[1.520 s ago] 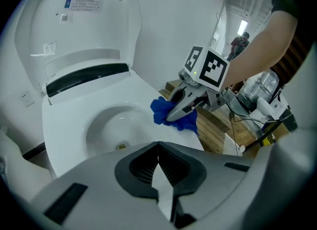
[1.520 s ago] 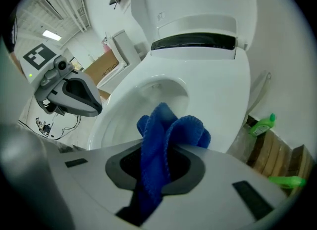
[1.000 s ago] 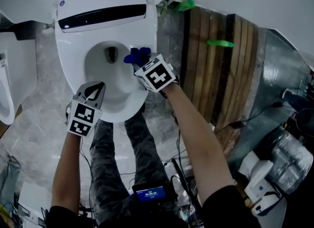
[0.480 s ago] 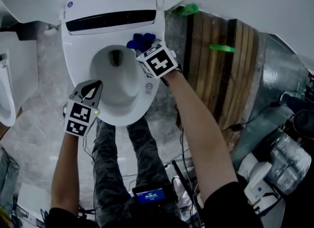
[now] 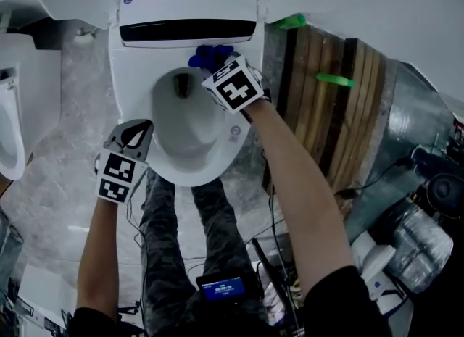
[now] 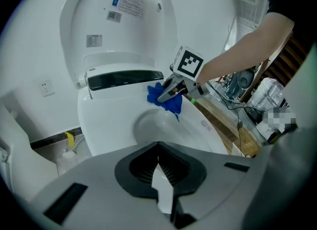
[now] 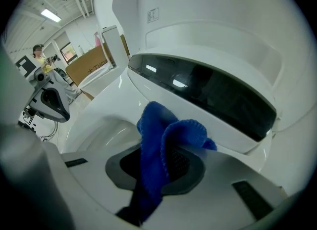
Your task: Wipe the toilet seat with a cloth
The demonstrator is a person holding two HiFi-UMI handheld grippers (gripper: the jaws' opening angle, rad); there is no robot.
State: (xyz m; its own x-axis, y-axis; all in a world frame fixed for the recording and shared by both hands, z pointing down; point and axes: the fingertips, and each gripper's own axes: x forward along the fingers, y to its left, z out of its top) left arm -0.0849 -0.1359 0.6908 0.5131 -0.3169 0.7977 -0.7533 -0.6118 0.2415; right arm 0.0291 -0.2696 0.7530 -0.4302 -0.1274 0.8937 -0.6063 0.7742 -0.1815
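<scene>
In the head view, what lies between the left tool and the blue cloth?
Only the white seat and the open bowl; nothing else lies between the shut left tool and the cloth. The left gripper view shows the same.

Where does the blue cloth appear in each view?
Head view: cloth top centre, just below the dark panel.
Left gripper view: cloth centre, right of the panel's end.
Right gripper view: cloth lower centre, held in the jaws, below the panel.
Shared landmark: the dark panel.
</scene>
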